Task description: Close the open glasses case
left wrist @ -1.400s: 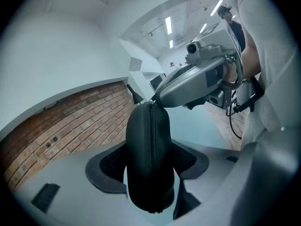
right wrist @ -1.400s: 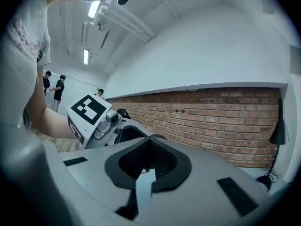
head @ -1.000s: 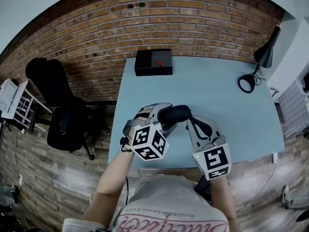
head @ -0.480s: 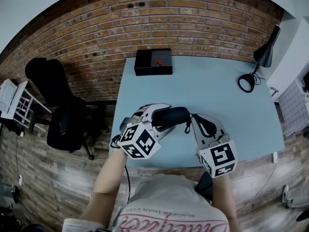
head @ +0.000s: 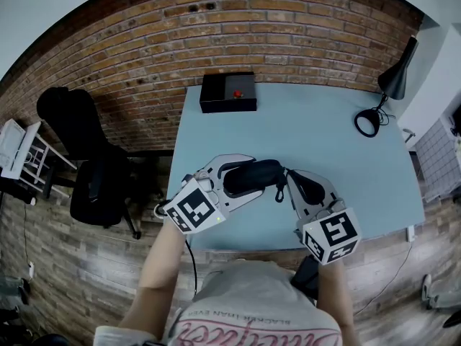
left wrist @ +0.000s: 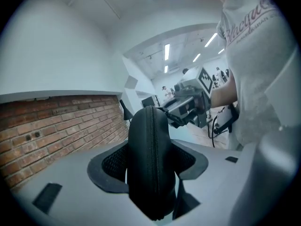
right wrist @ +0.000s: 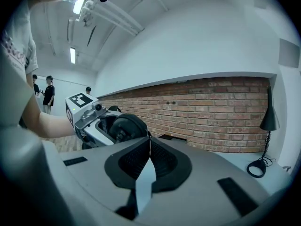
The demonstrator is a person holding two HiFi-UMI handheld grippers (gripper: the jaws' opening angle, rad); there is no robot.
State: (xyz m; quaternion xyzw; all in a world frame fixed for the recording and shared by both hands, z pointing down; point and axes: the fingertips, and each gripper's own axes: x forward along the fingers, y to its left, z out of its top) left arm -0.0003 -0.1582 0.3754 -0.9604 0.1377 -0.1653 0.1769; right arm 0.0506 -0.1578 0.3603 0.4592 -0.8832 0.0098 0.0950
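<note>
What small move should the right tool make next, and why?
Probably draw the right tool slowly along the zipper line, with the left tool holding firm. The left tool clamps the black glasses case across its body; the right tool's jaws are shut at the case's end, seemingly on the zipper pull, though that is too small to confirm.

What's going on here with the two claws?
A person works a handheld claw in each hand over the blue table. The left claw is clamped across a black zippered glasses case, holding it off the table; the zipper seam facing it looks closed. The right claw is shut, its tip by the case's zipper strap; whether it pinches the strap is unclear.
</note>
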